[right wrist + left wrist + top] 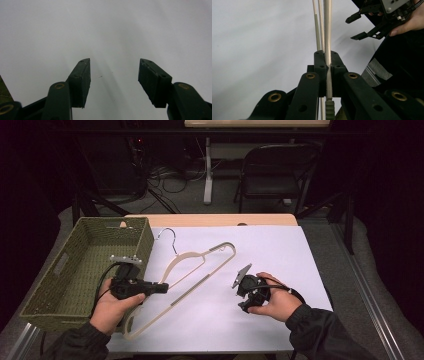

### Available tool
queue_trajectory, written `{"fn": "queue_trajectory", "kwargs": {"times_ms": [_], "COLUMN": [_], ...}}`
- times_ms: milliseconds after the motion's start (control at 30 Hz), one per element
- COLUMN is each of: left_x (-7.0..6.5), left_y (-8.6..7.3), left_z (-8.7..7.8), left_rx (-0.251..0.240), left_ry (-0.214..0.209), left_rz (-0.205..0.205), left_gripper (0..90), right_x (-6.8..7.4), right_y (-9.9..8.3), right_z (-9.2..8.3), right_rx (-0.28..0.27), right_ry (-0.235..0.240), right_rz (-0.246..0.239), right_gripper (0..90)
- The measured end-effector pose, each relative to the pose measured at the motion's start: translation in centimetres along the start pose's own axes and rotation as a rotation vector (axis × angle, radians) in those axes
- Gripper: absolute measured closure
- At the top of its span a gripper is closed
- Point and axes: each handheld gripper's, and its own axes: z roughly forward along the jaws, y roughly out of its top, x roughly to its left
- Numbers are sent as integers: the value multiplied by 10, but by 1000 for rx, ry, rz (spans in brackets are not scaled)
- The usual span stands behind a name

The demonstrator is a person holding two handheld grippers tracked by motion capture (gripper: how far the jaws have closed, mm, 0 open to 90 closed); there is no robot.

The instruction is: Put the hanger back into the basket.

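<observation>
left gripper [327, 65] clamped on hanger [192, 270] beside basket [80, 265] | right gripper [113, 75] jaws apart, over white sheet [270, 255], right of hanger

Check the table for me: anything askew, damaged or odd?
Nothing stands out. The hanger lies diagonally on the white sheet, clamped in the left gripper; the basket sits upright; the right gripper is open.

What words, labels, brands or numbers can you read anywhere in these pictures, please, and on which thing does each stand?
None can be read: the hanger, the basket, the white sheet and both grippers, left and right, bear no legible text.
</observation>
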Motion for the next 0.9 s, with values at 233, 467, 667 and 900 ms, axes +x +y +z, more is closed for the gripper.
{"fn": "queue_trajectory", "kwargs": {"times_ms": [233, 467, 667, 900], "left_x": [8, 30, 54, 79], "left_y": [6, 7, 4, 0], "left_z": [-41, -79, -106, -133], "left_rx": [-23, -61, -100, -137], "left_ry": [20, 38, 52, 86], "left_rz": [-18, -43, -73, -102], "left_gripper": [870, 871, 870, 871], "right_x": [-1, -2, -3, -4], "right_y": [-1, 0, 1, 1], "right_z": [-1, 2, 2, 4], "right_rx": [-2, 0, 11, 15], "right_ry": [-2, 1, -2, 0], "right_rz": [-1, -7, 4, 9], "right_gripper": [431, 430, 430, 431]}}
